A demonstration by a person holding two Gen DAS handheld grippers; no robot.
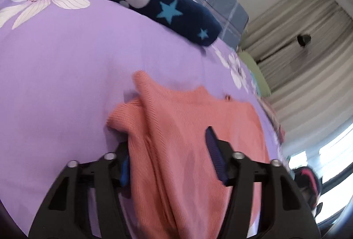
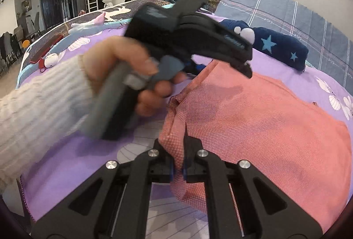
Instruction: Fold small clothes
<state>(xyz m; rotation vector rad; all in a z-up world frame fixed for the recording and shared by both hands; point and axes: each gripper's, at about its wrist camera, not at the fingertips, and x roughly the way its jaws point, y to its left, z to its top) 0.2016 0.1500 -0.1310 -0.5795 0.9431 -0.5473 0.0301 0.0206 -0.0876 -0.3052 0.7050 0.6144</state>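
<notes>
A small salmon-pink knitted garment [image 1: 187,128] lies spread on the purple flowered bedsheet [image 1: 66,73]. My left gripper [image 1: 169,161] is open, its two fingers straddling a raised fold of the pink cloth. In the right wrist view my right gripper [image 2: 178,170] is shut on an edge of the pink garment [image 2: 253,119] and lifts it a little. The left gripper [image 2: 247,66], held by a hand in a cream sleeve, hovers above the garment's far edge.
A folded navy garment with blue stars [image 1: 154,4] lies farther back on the sheet, also in the right wrist view [image 2: 280,46]. A grey checked pillow [image 2: 286,11] is behind it. A phone and a white earbud case [image 2: 49,60] lie at the bed's left end.
</notes>
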